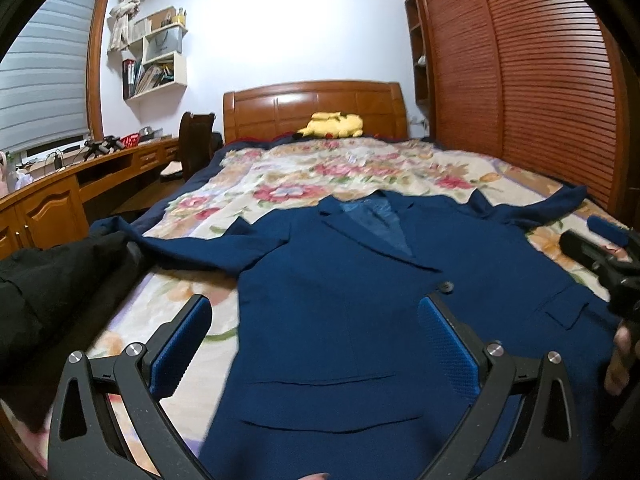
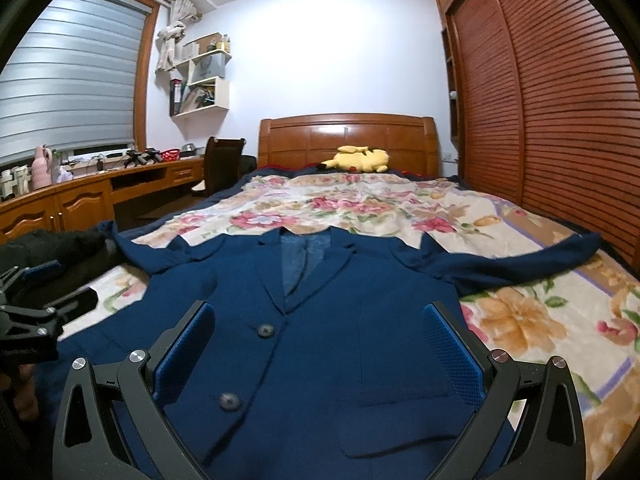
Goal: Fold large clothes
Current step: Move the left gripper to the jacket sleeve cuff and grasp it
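Observation:
A navy blue suit jacket (image 1: 340, 288) (image 2: 320, 340) lies flat and face up on the floral bedspread (image 1: 304, 176) (image 2: 360, 204), collar toward the headboard, both sleeves spread out sideways. My left gripper (image 1: 316, 320) hovers open over the jacket's left half, nothing between its blue pads. My right gripper (image 2: 318, 328) hangs open above the jacket's front near its two buttons (image 2: 265, 331). In the left wrist view the right gripper (image 1: 600, 248) shows at the right edge, held by a hand (image 1: 618, 360). The left gripper (image 2: 44, 304) appears at the left edge of the right wrist view.
A black garment (image 1: 60, 276) (image 2: 60, 248) is heaped at the bed's left edge. A yellow plush toy (image 1: 334, 125) (image 2: 360, 159) rests by the wooden headboard (image 2: 346, 140). A louvred wardrobe (image 2: 560, 112) lines the right side; a wooden desk (image 2: 80, 200) and chair stand left.

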Demonstrator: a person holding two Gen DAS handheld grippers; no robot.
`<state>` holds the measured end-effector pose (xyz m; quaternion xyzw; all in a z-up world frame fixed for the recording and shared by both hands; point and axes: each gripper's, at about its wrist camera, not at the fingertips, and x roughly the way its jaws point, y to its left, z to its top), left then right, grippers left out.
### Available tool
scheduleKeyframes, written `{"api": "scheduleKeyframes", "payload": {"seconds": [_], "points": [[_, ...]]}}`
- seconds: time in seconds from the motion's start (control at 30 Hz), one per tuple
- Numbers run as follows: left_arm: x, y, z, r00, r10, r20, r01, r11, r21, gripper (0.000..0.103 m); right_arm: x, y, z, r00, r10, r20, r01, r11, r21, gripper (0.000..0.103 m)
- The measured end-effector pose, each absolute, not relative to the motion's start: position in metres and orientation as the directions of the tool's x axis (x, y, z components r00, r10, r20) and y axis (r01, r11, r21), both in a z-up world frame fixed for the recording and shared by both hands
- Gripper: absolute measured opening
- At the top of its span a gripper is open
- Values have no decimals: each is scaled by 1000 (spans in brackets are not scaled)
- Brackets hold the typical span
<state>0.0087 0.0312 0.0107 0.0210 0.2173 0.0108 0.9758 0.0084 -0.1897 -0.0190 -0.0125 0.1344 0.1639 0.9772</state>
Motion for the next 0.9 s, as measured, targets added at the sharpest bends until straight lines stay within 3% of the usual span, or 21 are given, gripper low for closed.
{"api": "scheduleKeyframes", "payload": {"seconds": [0.33,0.73,0.9], "points": [[23,84,19,874,112,-472,-83,993,81,103,18,-146,8,876,403,-266,-427,903,-38,103],[51,142,25,843,154,-516,-135,988,74,103,70,-121,11,823,488,-293,-511,859,-6,103],[73,153,18,820,197,-537,-153,980,125,103,100,-109,11,777,539,-324,-560,828,35,103]]}}
